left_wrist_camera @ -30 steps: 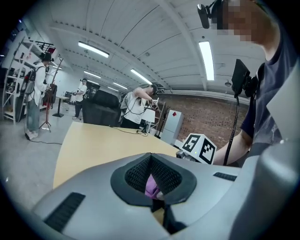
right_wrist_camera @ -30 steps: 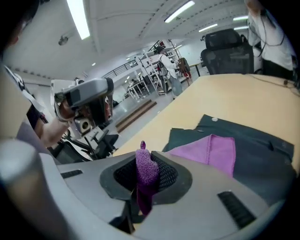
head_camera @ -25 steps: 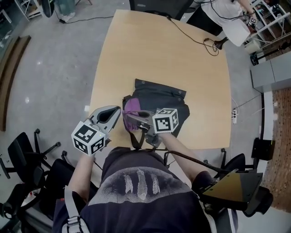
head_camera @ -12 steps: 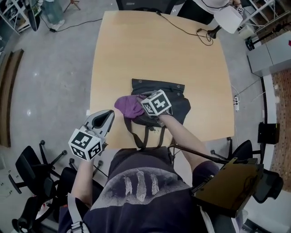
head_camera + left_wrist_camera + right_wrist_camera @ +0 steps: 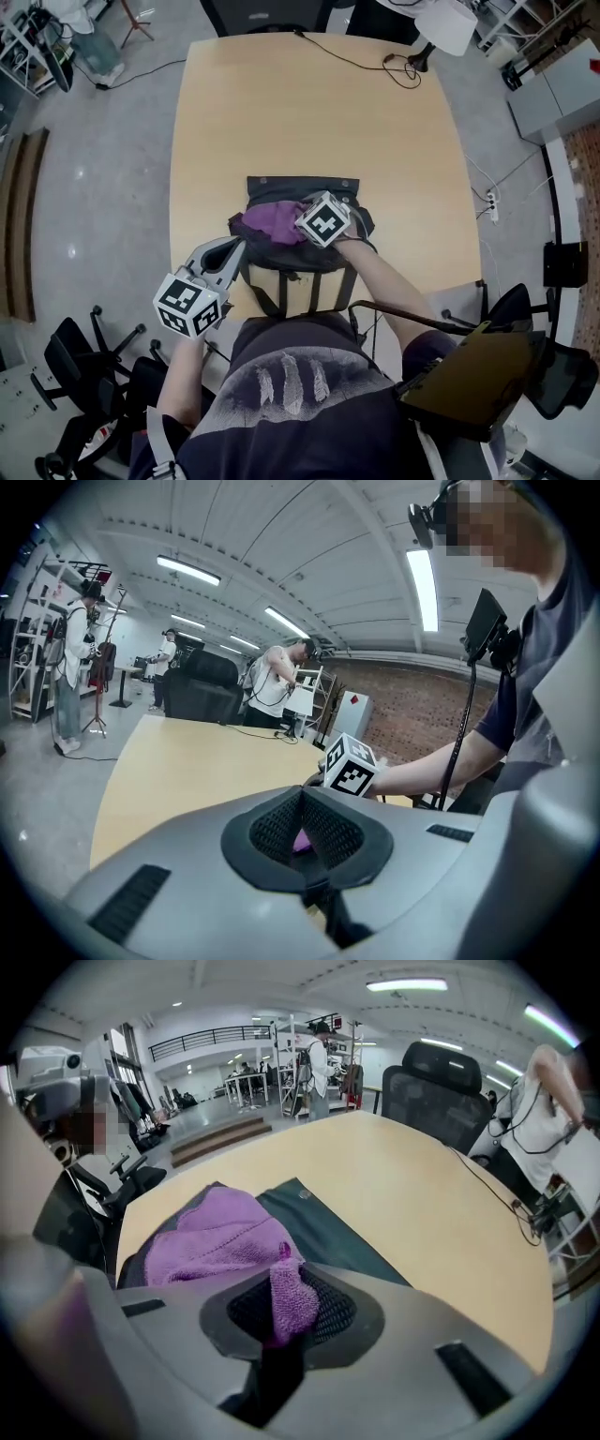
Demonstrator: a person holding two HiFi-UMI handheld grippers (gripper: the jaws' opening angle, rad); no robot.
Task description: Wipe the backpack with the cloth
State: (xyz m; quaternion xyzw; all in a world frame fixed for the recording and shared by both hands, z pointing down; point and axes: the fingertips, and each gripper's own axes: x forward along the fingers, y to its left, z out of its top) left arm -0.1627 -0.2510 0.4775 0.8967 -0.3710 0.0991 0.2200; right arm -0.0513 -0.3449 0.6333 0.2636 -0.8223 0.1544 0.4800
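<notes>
Ideally the right gripper (image 5: 302,217), clamped on the cloth (image 5: 268,226), sweeps flat across the backpack (image 5: 286,255) while the left gripper (image 5: 234,247), closed on nothing, pins it.

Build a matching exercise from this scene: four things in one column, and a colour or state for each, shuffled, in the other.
Things:
1. cloth
2. backpack
3. left gripper
4. right gripper

States:
A. jaws together, nothing between them
B. dark, lying flat on the table
C. jaws clamped on a purple fold
D. purple, bunched on top of the backpack

Pairs: 1-D, 2-B, 3-A, 4-C.
</notes>
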